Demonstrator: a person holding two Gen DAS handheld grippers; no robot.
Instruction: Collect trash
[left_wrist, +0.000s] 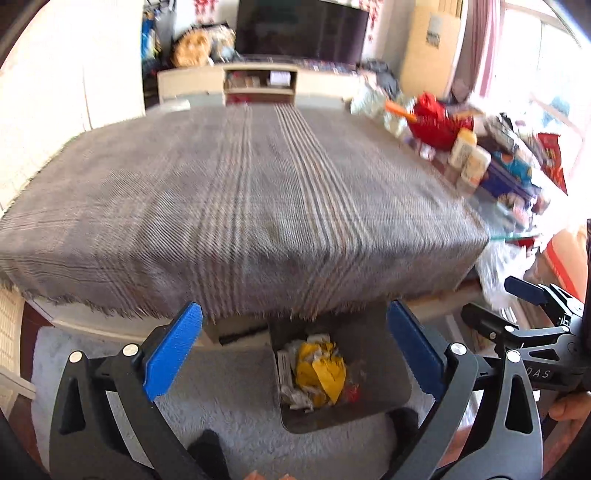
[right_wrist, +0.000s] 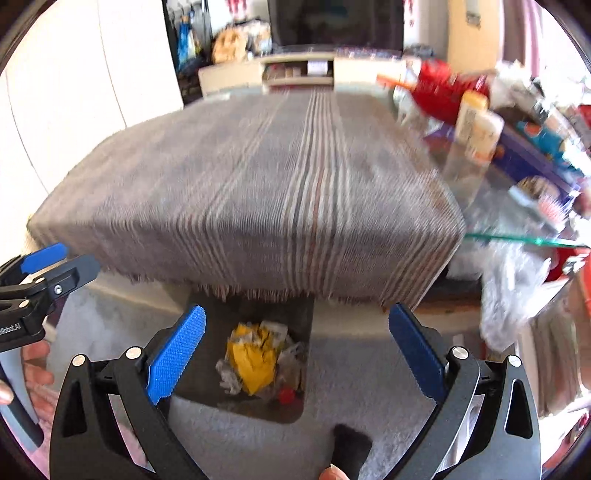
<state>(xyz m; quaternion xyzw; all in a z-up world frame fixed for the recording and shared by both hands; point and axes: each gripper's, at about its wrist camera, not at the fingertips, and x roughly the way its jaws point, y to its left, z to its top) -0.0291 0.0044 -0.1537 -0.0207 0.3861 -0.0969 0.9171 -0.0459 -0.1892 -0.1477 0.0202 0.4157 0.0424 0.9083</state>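
Note:
A dark bin (left_wrist: 384, 376) (right_wrist: 207, 387) stands on the pale rug below the table's near edge. Crumpled yellow and white trash (left_wrist: 319, 369) (right_wrist: 255, 362) lies inside it, with a small red piece beside. My left gripper (left_wrist: 293, 325) hangs above the bin, open wide, with nothing between its blue pads (left_wrist: 173, 350). My right gripper (right_wrist: 295, 325) is open too and empty, over the bin's right side. Each gripper also shows at the edge of the other's view: the right gripper (left_wrist: 524, 291) and the left gripper (right_wrist: 44, 254).
A table under a grey striped cloth (left_wrist: 236, 206) (right_wrist: 258, 192) fills the middle. Bottles, boxes and a red bag (left_wrist: 436, 122) crowd its right glass end (right_wrist: 517, 229). A TV stand (left_wrist: 258, 85) is behind. A dark-socked foot (left_wrist: 207, 450) rests on the rug.

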